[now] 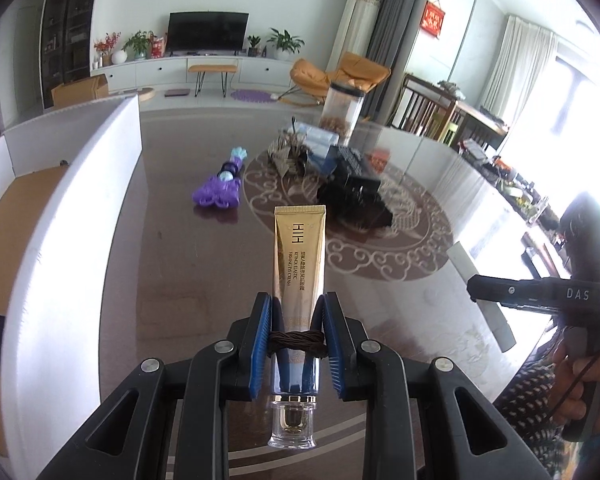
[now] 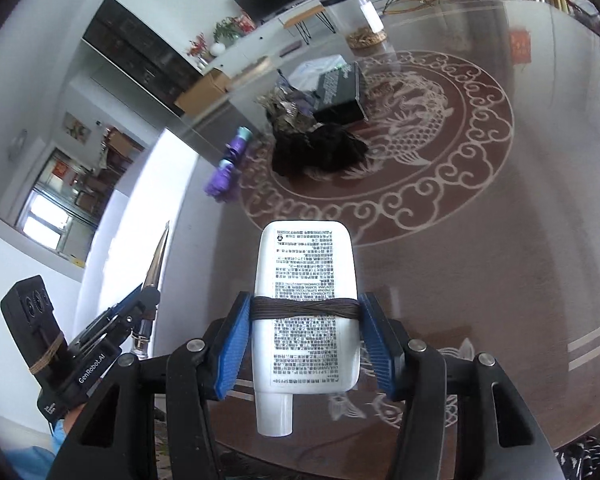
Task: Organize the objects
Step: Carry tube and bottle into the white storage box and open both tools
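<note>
My left gripper is shut on a gold eye-cream tube, clear cap toward the camera, held above the dark table. My right gripper is shut on a white flat bottle, cap toward the camera, printed side up. The left gripper with the gold tube also shows at the left of the right wrist view. The right gripper shows at the right edge of the left wrist view. A white-walled box with a brown floor stands left of the left gripper.
On the round patterned table lie a purple toy, a black box, a black furry item, a crumpled foil pile and a clear jar. A living room lies beyond.
</note>
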{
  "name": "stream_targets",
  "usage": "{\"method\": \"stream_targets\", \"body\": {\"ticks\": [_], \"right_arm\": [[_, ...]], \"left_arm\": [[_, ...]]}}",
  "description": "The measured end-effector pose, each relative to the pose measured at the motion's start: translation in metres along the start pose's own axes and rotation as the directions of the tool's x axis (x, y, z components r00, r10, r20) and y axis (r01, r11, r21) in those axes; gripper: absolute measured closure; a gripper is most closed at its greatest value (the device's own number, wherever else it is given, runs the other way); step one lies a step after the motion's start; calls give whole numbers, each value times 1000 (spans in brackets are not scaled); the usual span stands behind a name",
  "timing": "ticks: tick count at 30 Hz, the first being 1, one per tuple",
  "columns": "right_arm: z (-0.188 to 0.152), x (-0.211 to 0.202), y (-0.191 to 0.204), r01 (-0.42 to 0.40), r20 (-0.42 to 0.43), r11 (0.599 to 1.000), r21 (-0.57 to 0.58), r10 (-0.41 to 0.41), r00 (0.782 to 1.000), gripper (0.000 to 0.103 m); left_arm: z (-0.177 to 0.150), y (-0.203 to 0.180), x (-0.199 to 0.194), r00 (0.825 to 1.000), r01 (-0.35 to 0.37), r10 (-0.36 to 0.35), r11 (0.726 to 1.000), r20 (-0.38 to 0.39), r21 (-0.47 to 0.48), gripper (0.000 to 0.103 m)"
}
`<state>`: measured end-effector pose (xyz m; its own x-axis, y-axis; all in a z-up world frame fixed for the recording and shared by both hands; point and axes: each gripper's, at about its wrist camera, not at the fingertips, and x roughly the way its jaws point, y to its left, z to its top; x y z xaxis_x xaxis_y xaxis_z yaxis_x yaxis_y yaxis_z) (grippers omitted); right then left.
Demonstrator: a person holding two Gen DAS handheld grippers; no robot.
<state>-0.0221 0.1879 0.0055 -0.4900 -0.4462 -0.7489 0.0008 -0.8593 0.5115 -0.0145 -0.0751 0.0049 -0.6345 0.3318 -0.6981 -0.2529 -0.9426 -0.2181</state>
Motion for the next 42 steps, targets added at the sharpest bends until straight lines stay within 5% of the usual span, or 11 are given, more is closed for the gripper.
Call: {"method": "stream_targets", "body": {"ticks": [15, 24, 30, 35, 36, 38, 39, 41, 42], "right_arm": [[23, -12, 71, -150, 28, 987, -51, 151, 988, 49], [62, 16, 185, -289, -15, 944, -157, 290, 957, 49], [70, 66, 286, -344, -106, 896, -282, 327, 939, 49], [53, 129, 346, -266, -123, 881, -392, 236, 964, 48], [47, 141, 354, -221, -115, 873, -435, 189, 975, 46], [30, 174, 370, -134, -159, 843, -520, 59, 986, 34], [24, 181, 371, -130, -182, 837, -531, 37, 983, 34], [15, 178, 365, -135, -177, 832, -538, 45, 983, 32], [13, 172, 360, -125, -153, 829, -545, 48, 987, 25]], "left_arm": [[39, 41, -78, 983, 73, -52, 991, 179, -112, 77], [54, 129, -136, 964, -36, 93, 974, 250, -224, 77], [39, 200, -135, 945, -250, 299, 921, 133, -298, 77], [9, 260, -102, 907, -421, 398, 834, -142, -357, 74], [4, 267, -92, 893, -450, 403, 819, -200, -355, 71], [-4, 273, -82, 872, -484, 407, 799, -273, -356, 48], [-3, 273, -86, 868, -492, 418, 793, -267, -358, 38], [-2, 266, -94, 852, -523, 472, 777, -226, -350, 1], [0, 261, -99, 839, -544, 507, 765, -198, -345, 0]]}}
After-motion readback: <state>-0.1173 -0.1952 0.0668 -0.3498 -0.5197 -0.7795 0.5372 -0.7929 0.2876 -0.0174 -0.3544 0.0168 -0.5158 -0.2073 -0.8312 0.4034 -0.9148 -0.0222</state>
